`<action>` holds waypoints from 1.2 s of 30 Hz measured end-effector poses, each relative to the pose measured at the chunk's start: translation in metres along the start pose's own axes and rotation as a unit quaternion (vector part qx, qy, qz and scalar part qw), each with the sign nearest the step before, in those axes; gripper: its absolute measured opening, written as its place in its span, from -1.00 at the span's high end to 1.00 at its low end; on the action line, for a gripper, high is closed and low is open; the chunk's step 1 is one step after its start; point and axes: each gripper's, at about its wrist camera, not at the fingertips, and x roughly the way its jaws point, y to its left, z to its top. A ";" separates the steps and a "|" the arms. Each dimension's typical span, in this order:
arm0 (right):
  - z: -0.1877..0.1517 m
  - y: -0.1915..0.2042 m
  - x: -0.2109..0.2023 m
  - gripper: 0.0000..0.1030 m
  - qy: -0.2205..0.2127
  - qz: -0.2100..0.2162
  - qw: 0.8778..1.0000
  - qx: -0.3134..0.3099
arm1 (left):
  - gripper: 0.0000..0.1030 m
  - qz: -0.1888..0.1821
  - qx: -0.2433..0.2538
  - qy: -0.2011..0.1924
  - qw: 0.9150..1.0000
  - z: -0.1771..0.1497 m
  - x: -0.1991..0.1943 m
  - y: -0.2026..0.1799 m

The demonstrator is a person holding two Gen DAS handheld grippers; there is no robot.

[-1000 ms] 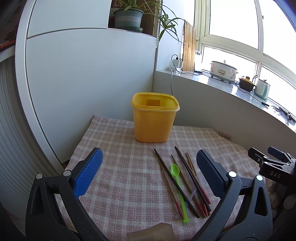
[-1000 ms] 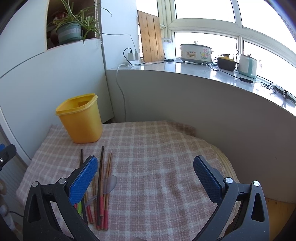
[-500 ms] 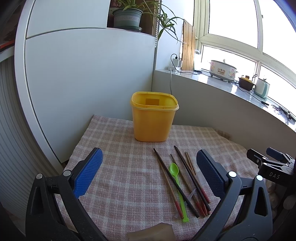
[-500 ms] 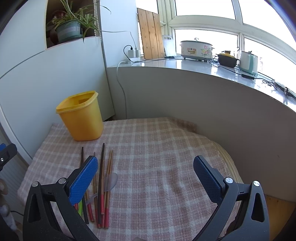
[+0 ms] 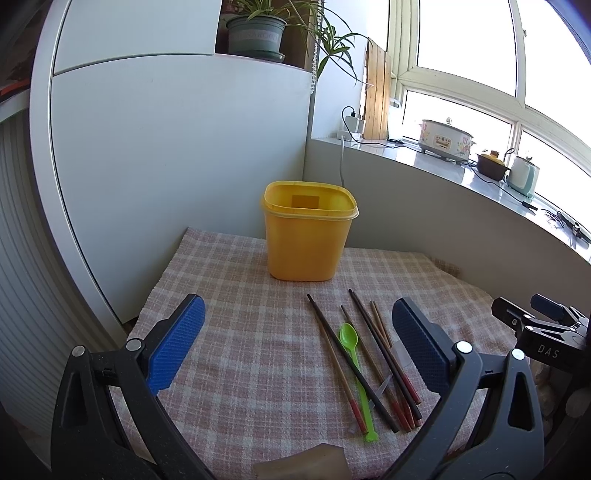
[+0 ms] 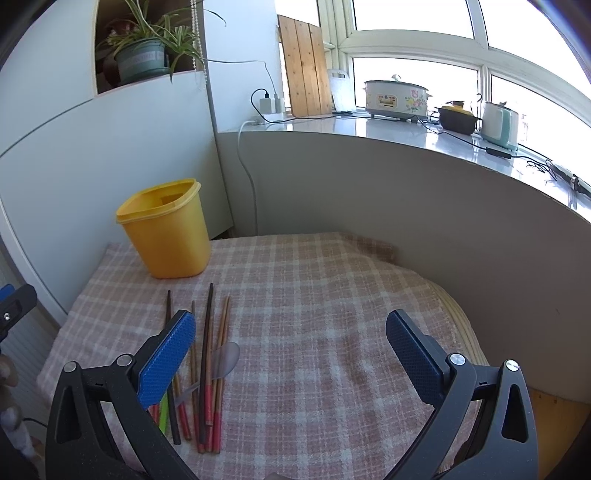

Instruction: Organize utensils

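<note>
An empty yellow tub (image 5: 308,230) (image 6: 166,229) stands upright at the back of a checked cloth (image 5: 240,332) (image 6: 314,295). In front of it lie several chopsticks (image 5: 384,354) (image 6: 208,347), a green spoon (image 5: 352,360) and a clear spoon (image 6: 223,360), side by side. My left gripper (image 5: 295,339) hovers open above the cloth, the utensils just inside its right finger. My right gripper (image 6: 290,345) is open too, its left finger (image 6: 166,362) over the utensils' handles; it shows at the right edge of the left wrist view (image 5: 543,328).
White cabinet panels (image 5: 166,166) close off the left side and a grey curved wall (image 6: 369,192) the back right. The sill above holds a slow cooker (image 6: 395,99), a pot and a kettle. A potted plant (image 5: 256,31) sits in a niche.
Both cameras have risen or tilted slightly, so the tub and utensils sit a little lower-left in view. Nothing on the cloth has moved; both grippers stay open.
</note>
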 end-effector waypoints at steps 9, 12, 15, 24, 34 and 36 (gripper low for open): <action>-0.001 0.001 0.002 -0.98 0.005 0.007 1.000 -0.002 | -1.00 -0.001 -0.001 0.003 1.000 -0.003 0.001 0.000; -0.002 0.001 0.004 -0.98 0.008 0.008 1.000 -0.002 | -1.00 -0.002 -0.003 0.007 1.000 -0.006 0.002 0.000; -0.002 0.001 0.006 -0.98 0.011 0.008 1.000 -0.003 | -1.00 -0.002 -0.003 0.010 1.000 -0.009 0.005 -0.001; -0.007 -0.001 0.018 -0.96 0.014 0.029 0.999 0.000 | -0.99 -0.018 -0.013 0.036 0.999 -0.015 0.027 0.009; -0.021 -0.001 0.062 -0.45 0.110 0.110 0.988 0.015 | -0.36 -0.101 -0.036 0.121 0.987 -0.035 0.073 0.019; -0.026 -0.001 0.072 -0.38 0.133 0.135 0.982 0.026 | -0.20 -0.121 -0.048 0.146 0.981 -0.041 0.085 0.020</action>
